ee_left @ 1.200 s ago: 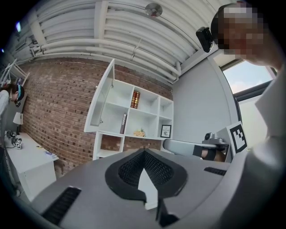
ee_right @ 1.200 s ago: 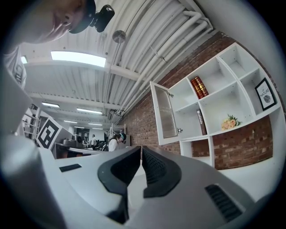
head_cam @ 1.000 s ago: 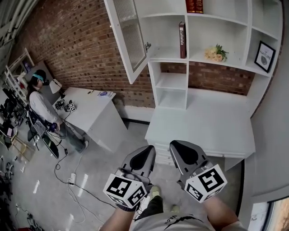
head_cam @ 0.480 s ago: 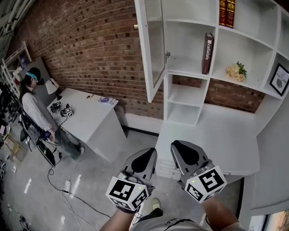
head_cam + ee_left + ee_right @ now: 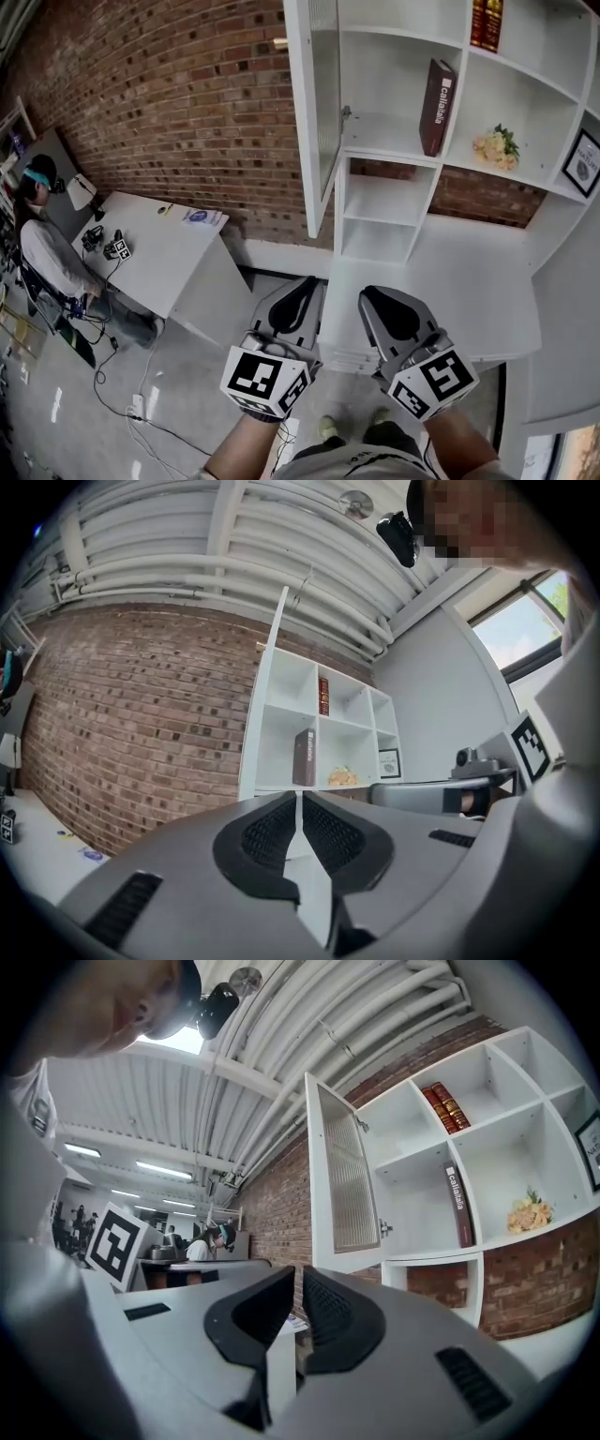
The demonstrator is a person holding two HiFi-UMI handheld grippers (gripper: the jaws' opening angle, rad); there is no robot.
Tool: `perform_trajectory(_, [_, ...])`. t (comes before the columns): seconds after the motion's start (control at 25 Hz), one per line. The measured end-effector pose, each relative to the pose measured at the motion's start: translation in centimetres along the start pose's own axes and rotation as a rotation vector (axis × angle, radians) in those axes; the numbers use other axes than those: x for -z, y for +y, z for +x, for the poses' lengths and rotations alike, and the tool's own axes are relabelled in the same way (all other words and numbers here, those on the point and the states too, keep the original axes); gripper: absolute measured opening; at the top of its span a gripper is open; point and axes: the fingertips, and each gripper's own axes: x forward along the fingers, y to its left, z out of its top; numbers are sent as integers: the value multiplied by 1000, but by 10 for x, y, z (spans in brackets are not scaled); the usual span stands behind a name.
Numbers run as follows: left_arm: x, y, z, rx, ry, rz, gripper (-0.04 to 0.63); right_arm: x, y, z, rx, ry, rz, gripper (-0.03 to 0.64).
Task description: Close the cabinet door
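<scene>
At the shelf wall: cabinet door stands swung wide open from the white shelf unit, hinged at the unit's left side, free edge toward the person; untouched.
Left gripper: jaws pressed together, nothing between.
Right gripper: jaws close together, likewise empty.
Position: both sit low over the white desk top, well apart from the door.
Risk 1: closed tips may skid off the smooth panel if the push lands slantwise or near the hinge.
Risk 2: a hard shove could slam the door and bounce it back.
Risk 3: book stands in the compartment behind; overhang cannot be told.
Room: open floor lies left of the door, along the brick wall; side table is well clear; the desk edge limits the approach.
</scene>
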Motion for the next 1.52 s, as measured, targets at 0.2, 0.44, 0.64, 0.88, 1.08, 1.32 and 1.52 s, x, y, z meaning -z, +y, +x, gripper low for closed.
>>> perform_trajectory(0.2, [-4,30,44,-39,-20,72,100,-5,-31,4,15,-28,27,21])
perform_trajectory(0.44, [12,55,80,-83,-2,97,155,-17,-57,10,1,-47,17,21])
perform_trajectory(0.64, [19,68,100,-81,1,127,155,-14,-73,17,-18,-34,23,21])
perform_trajectory(0.88, [15,70,112,-55,-16,176,118,-1,-86,22,-24,-6,43,21])
perform_trajectory(1.08, [17,56,115,-35,-7,207,117,4,-97,19,-4,-4,65,21])
perform_trajectory(1.32, [20,26,128,0,-23,190,132,9,-106,10,36,-9,86,21])
perform_trajectory(1.52, [18,5,141,-21,-63,166,144,10,-127,-11,100,-17,95,21])
